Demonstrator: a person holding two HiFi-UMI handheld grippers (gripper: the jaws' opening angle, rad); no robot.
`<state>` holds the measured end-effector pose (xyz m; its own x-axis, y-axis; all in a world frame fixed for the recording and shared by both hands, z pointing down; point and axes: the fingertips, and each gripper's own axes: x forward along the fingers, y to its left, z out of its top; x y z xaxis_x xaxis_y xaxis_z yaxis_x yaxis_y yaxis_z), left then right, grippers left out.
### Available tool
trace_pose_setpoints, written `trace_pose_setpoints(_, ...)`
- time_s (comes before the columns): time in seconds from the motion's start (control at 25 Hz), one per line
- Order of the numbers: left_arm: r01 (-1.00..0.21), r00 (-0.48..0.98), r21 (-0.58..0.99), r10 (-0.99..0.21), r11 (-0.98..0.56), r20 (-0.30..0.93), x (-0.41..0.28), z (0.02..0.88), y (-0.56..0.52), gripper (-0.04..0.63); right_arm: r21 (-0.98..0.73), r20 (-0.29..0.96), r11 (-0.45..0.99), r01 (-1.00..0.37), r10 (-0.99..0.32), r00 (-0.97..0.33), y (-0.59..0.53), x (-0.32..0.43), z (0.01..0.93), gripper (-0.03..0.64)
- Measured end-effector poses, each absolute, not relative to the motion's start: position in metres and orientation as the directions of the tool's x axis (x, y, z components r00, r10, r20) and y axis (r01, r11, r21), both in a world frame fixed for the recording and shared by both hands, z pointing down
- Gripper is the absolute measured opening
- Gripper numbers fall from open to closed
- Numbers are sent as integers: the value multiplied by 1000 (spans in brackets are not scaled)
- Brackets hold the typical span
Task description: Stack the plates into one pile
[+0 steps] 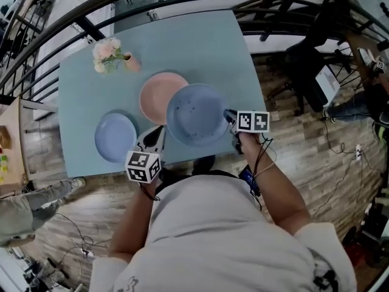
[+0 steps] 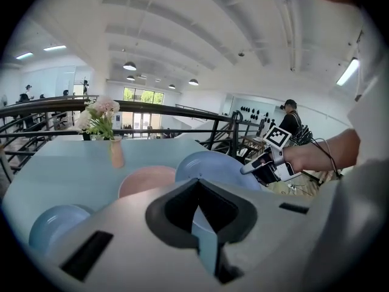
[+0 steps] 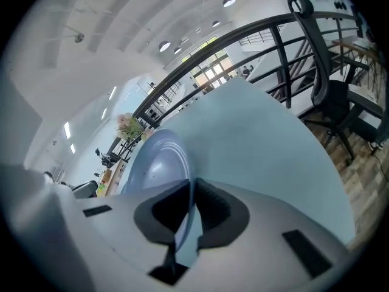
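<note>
Head view: locate the large blue plate pinched at opposite rim edges by the left gripper and the right gripper, overlapping the near-right edge of the pink plate, with the small blue plate apart to the left on the table. Left gripper view: read jaws closed on the near rim, pink plate just ahead and left. Right gripper view: read jaws clamped on the thin rim; judge the likely landing spot, the pink plate, as forward-left of both grippers.

Wood floor, black railing, ceiling lamps.
</note>
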<state>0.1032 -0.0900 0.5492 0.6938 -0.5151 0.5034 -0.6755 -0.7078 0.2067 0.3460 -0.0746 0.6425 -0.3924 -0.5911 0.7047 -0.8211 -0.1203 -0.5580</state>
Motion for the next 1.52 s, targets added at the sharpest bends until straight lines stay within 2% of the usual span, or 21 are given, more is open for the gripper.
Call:
trace_pose_setpoints(0.36, -718, 665, 199, -575, -667, 476, 20, 531, -93, 5, -553, 696, -39, -832, -571, -435, -96, 262, 621, 31)
trace_pose_setpoints(1.04, -758, 635, 206, -631, -618, 445, -179, 523, -83, 5, -561, 679, 71, -824, -530, -508, -110, 36, 609, 31)
trace_pose_setpoints(1.52, -788, 607, 232, -656, -570, 448, -264, 534, -64, 5, -541, 700, 125, -832, -481, -528, -102, -50, 608, 31)
